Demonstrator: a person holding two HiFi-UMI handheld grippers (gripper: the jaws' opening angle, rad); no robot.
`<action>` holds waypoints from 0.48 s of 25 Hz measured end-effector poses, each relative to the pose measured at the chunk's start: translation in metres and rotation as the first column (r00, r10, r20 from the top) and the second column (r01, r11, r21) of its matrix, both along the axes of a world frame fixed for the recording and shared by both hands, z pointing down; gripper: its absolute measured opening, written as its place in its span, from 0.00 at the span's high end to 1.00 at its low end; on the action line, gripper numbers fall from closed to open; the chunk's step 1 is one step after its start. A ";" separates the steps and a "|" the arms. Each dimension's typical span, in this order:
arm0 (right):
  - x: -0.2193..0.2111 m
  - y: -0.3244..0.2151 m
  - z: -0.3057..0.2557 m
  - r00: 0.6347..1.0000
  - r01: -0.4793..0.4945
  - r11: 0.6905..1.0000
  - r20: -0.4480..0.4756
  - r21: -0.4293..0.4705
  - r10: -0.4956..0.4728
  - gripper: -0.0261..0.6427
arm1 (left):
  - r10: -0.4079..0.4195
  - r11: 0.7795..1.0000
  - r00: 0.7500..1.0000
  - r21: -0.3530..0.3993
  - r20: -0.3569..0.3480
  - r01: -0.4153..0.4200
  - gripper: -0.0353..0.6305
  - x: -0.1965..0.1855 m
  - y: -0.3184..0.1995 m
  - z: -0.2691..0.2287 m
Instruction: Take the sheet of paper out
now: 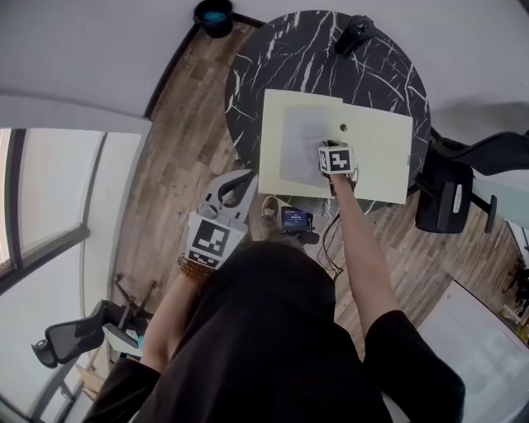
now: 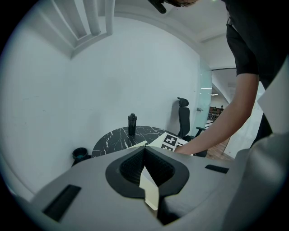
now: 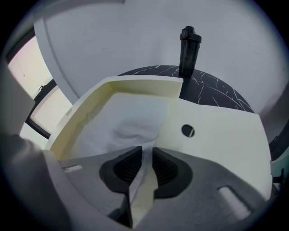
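Observation:
A cream folder [image 1: 376, 157] lies open on the round black marble table [image 1: 289, 58]. Inside it rests a white sheet of paper [image 1: 302, 140], buckled near its front edge [image 3: 135, 128]. My right gripper [image 1: 331, 152] is over the sheet's right side, and its jaws [image 3: 145, 152] are shut on the paper's edge. A small round hole [image 3: 188, 131] marks the folder's right half. My left gripper [image 1: 238, 183] is at the folder's near left corner; its jaws [image 2: 144, 157] are shut with a cream strip of folder [image 2: 150, 189] between them.
A black bottle [image 1: 355, 33] stands at the table's far side. A dark bin [image 1: 213, 15] sits on the wood floor by the wall. An office chair [image 1: 450, 186] stands right of the table. A small device [image 1: 295, 219] lies near the table's front edge.

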State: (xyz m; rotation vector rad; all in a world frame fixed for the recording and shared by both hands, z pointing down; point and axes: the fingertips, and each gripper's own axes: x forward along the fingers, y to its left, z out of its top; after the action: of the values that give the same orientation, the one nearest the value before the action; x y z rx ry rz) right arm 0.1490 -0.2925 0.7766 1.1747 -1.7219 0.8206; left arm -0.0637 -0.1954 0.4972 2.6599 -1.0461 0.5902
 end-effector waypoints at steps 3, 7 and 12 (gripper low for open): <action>0.002 -0.002 0.000 1.000 -0.006 1.000 0.000 0.020 0.006 0.88 | -0.006 1.000 1.000 0.000 0.006 0.006 0.96 -0.004 -0.003 0.002; 0.007 -0.003 0.000 1.000 -0.011 0.999 0.007 0.042 0.011 0.95 | -0.022 1.000 1.000 -0.007 0.007 0.022 0.95 -0.008 -0.004 0.006; 0.006 -0.004 0.001 0.999 0.001 0.999 0.033 0.040 -0.003 0.95 | -0.030 1.000 1.000 -0.009 0.007 0.030 0.96 -0.007 -0.003 0.009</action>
State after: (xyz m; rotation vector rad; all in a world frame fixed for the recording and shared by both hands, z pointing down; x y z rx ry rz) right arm 0.1551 -0.2962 0.7774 1.1918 -1.7737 0.8124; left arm -0.0705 -0.1981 0.5058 2.6317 -1.0803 0.5967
